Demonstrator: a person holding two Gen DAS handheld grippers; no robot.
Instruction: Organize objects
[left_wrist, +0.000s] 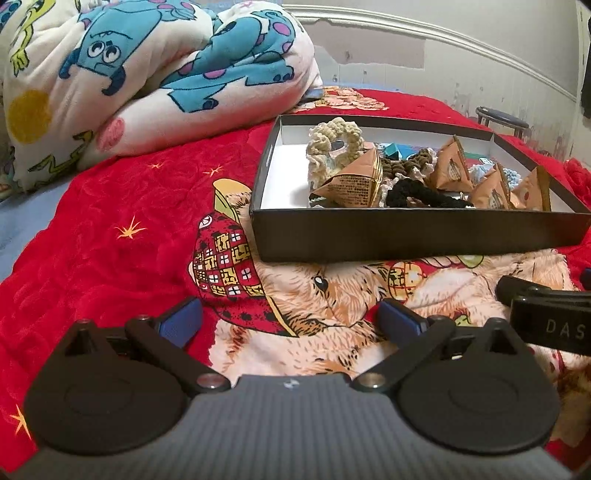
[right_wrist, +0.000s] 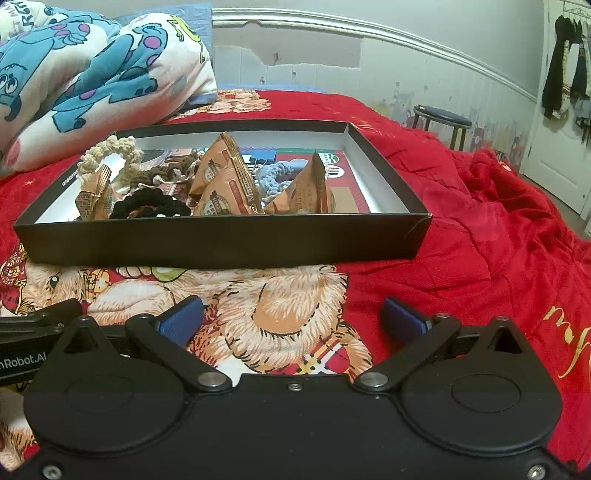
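A shallow black box (left_wrist: 406, 232) (right_wrist: 221, 240) with a white inside lies on the red bed cover. It holds several tan pyramid-shaped snack packets (left_wrist: 354, 184) (right_wrist: 225, 184), a cream scrunchie (left_wrist: 332, 144) (right_wrist: 110, 153), a black scrunchie (left_wrist: 421, 192) (right_wrist: 151, 206), a brown one (right_wrist: 170, 170) and a light blue one (right_wrist: 277, 175). My left gripper (left_wrist: 291, 317) stands open just above the cover, short of the box's near wall, with nothing between its blue pads. To its right, my right gripper (right_wrist: 293, 315) is open and empty too, facing the same wall.
A rolled cartoon-print duvet (left_wrist: 147, 74) (right_wrist: 85, 74) lies behind the box to the left. A round stool (right_wrist: 443, 122) stands beyond the bed by the white wall. The red cover bunches into folds (right_wrist: 498, 206) right of the box. A door with hanging clothes (right_wrist: 565, 92) is far right.
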